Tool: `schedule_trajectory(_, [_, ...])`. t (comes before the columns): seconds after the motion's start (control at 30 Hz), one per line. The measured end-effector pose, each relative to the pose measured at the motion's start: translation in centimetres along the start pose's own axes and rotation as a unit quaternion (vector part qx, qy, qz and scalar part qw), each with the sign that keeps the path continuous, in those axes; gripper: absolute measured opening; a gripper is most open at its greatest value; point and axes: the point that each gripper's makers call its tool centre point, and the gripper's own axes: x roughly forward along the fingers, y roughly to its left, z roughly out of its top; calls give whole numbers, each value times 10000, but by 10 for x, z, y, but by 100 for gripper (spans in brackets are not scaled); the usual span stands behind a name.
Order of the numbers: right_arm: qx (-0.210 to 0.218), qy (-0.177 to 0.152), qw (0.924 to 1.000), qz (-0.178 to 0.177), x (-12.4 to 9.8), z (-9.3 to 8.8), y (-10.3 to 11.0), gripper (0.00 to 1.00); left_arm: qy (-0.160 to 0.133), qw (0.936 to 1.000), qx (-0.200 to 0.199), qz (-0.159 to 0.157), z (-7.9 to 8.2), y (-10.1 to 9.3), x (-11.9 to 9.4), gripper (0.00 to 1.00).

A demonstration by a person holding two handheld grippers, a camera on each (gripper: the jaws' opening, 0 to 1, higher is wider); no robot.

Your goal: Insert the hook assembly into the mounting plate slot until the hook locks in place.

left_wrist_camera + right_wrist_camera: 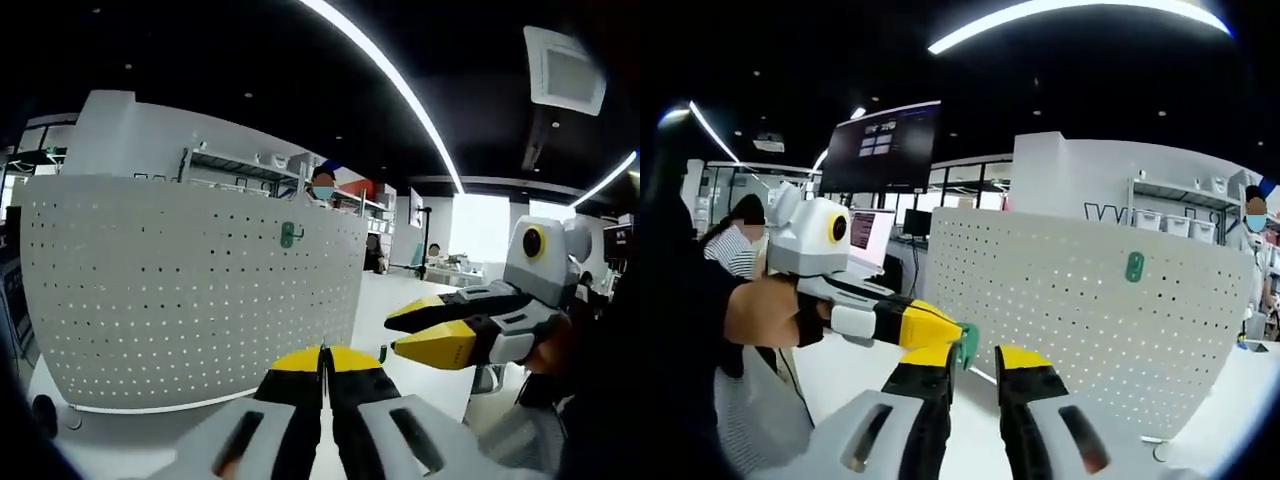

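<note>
A: Left gripper view first. The left tongs [322,362] rise from the bottom, yellow tips pressed together, only a hairline between them. In the right gripper view the same tongs [958,340] come in from the left, and a small green hook [967,345] sits at their tip.

B: So the hook is pinched there?

A: It looks so; the green piece touches the yellow tip and hangs above the white bench [840,375], just beside the right tongs' own left jaw.

B: And the right tongs?

A: The right tongs [976,362] stand narrowly apart, nothing between the jaws. From the left gripper view they [398,330] enter from the right, jaws slightly parted, a hand [553,350] behind them.

B: Where is the plate?

A: The white perforated mounting plate [180,290] stands upright on the bench, curving across the middle. One green hook on the plate [289,235] already sits near its top edge; in the right gripper view it [1134,266] is high on the board.

B: What's around?

A: Shelving with bins [1185,220] behind the plate, a dark monitor [885,145] up left, people in the background, long ceiling lights [390,80]. A tiny green piece [382,352] lies on the bench beside the right tongs; I cannot tell what it is.
</note>
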Motion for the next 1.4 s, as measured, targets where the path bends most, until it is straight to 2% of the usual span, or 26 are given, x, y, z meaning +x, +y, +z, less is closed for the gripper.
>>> schedule_trajectory(0.47, [-151,23,9999,11,1,-1,1,5,-61,9994,-21,-353,10,-26,3,1])
schedule_trajectory(1.4, [-73,56,9999,-60,-3,-5,-1,1,-88,9987,-115,-491,8,-36,3,2])
